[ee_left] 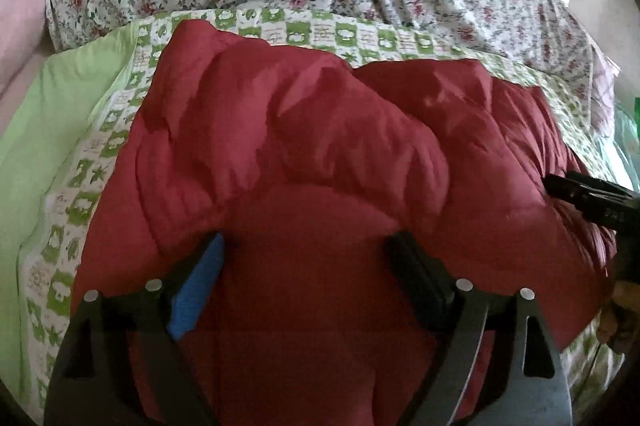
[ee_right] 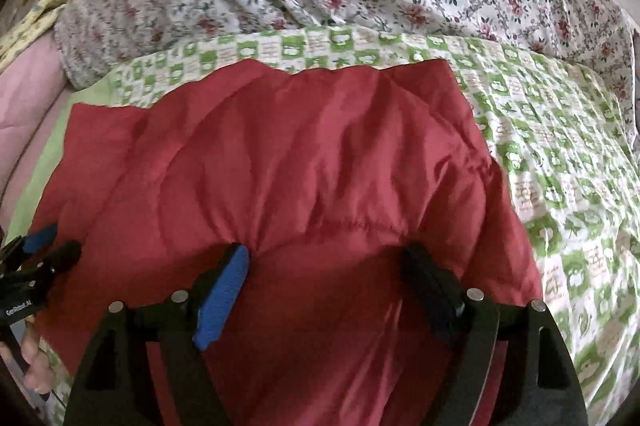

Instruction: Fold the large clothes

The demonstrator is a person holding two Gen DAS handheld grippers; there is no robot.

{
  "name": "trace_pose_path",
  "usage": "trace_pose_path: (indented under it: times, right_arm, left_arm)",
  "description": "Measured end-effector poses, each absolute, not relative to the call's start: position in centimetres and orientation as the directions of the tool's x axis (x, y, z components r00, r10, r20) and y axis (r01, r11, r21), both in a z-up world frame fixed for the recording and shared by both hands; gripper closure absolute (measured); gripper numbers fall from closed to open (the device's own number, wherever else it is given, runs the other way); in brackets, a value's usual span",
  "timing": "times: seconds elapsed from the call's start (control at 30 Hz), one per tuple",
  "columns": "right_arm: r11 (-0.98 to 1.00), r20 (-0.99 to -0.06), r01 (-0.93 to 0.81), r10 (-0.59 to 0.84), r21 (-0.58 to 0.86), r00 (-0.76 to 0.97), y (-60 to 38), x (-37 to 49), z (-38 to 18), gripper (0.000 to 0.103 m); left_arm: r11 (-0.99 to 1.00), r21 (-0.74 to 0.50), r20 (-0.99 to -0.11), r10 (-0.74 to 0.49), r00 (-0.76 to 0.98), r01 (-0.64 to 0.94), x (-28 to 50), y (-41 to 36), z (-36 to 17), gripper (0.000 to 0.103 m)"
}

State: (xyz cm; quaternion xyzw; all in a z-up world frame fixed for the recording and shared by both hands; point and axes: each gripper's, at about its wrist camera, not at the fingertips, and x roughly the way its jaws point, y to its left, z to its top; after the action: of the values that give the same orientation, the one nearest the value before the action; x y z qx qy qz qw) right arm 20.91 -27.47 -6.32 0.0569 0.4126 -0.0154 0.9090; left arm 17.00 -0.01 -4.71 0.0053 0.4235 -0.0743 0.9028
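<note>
Red padded garment [ee_left: 304,153] spread on green-patterned bed cover [ee_right: 560,153]. Left tongs [ee_left: 308,258] and right tongs [ee_right: 328,266] both wide open, fabric between fingers, not gripped.

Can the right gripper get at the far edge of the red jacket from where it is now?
Probably yes: the right gripper stands open over the red jacket, and nothing lies between it and the far edge.

Red jacket [ee_left: 304,145] near hem cut off; sheet beneath hidden.
</note>
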Motion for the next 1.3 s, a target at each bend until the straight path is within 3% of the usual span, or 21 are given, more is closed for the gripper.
trace_pose_path:
  times: [0.97, 1.3]
  right_arm:
    - [0.97, -0.769, 0.164, 0.035, 0.18, 0.638, -31.1, 25.0, -7.8, 0.019]
    - [0.966, -0.766, 0.166, 0.047, 0.198, 0.641, -31.3, 25.0, -7.8, 0.018]
  left_arm:
    - [0.994, -0.099, -0.833, -0.111, 0.541, 0.052, 22.7, 0.8, -5.4, 0.015]
    - [0.975, -0.183, -0.899, -0.113, 0.424, -0.127, 31.1, 5.0, -6.9, 0.014]
